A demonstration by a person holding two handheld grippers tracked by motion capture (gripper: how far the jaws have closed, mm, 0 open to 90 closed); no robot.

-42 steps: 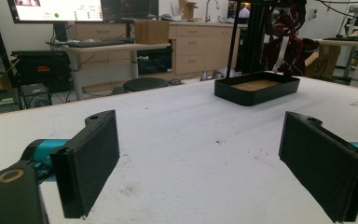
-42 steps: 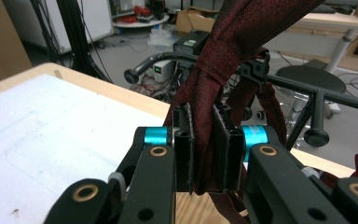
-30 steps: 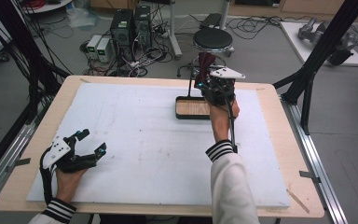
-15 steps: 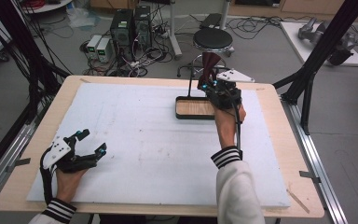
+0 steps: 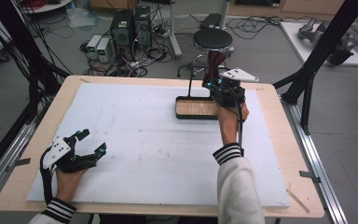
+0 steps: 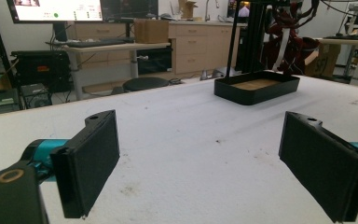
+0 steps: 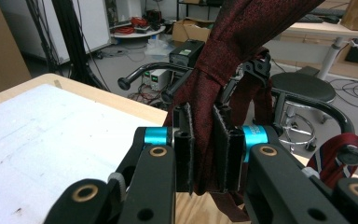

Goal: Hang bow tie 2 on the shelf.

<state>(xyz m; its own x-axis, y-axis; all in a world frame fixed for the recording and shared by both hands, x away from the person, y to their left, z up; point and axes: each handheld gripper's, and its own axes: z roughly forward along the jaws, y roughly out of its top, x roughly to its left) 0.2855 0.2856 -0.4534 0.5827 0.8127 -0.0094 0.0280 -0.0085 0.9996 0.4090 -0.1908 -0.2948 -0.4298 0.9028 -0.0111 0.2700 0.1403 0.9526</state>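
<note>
A dark red necktie (image 7: 214,93), its woven cloth bunched and knotted, hangs from a black metal stand (image 5: 189,86) at the far edge of the bench (image 5: 270,140), above a shallow black tray (image 5: 182,114) with a bare wooden floor. The right tongs (image 7: 204,154) are clamped on the tie, the fabric pinched between the two padded black faces and trailing below them. A second tie, striped red and blue (image 7: 335,161), hangs from the stand's arm just beside them. The left tongs (image 5: 91,141) rest near the front left corner of the white foam sheet (image 5: 135,154), spread wide apart with nothing between them, well apart from the tray.
</note>
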